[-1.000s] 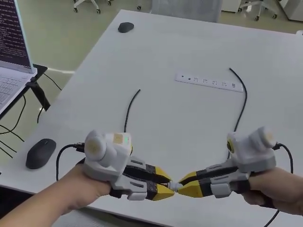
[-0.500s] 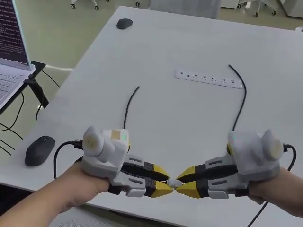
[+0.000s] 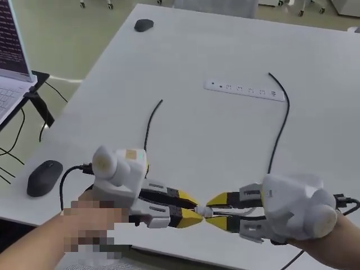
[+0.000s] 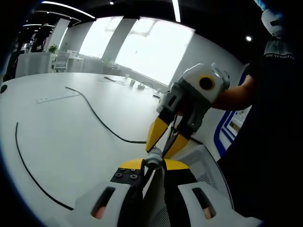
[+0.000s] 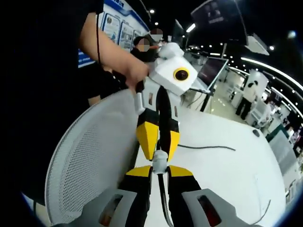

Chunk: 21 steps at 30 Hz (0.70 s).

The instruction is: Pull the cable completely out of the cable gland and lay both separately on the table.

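A power strip (image 3: 243, 90) lies on the table (image 3: 197, 140), a mouse (image 3: 44, 178) at left, perhaps a second mouse (image 3: 144, 25) farther off.

Counted: three pairs, three singles.
You have two grippers, the left gripper (image 3: 197, 213) and right gripper (image 3: 208, 211); two mice, a far mouse (image 3: 144, 25) upper left and a near mouse (image 3: 44, 178) lower left; two cables, a thin cable (image 3: 150, 124) and a long cable (image 3: 287, 107); one power strip (image 3: 242, 90), one laptop (image 3: 8, 50), one cable gland (image 3: 203, 212).
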Tool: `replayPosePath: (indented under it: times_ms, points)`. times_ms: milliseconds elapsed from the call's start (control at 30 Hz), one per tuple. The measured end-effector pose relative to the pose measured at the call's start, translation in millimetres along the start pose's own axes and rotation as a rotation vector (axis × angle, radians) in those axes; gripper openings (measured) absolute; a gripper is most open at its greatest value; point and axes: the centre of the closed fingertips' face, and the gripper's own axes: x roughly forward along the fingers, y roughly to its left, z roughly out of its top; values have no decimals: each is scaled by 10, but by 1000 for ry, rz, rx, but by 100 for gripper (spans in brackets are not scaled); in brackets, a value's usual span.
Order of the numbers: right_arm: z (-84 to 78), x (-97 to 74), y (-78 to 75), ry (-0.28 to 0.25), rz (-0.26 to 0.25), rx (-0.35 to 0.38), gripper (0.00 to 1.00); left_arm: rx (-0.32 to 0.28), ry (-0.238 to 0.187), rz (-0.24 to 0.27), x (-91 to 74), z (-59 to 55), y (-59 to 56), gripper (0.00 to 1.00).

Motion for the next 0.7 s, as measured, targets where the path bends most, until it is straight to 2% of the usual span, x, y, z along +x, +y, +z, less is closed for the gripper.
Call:
replayPosePath:
  times_ms: [100, 200, 433, 700]
  points:
    - [-21, 20, 30, 34, -31, -68, 7, -7, 7, -1, 10, -21, 2, 15]
    - [-53, 47, 75, 46, -28, -74, 8, -7, 23, -3, 37, -72, -4, 15]
    - [-56, 28, 47, 42, -27, -52, 8, -8, 18, 2, 33, -66, -2, 15]
    - [-63, 21, -1, 28, -33, 19, 8, 0, 15, 6, 40, -21, 13, 15]
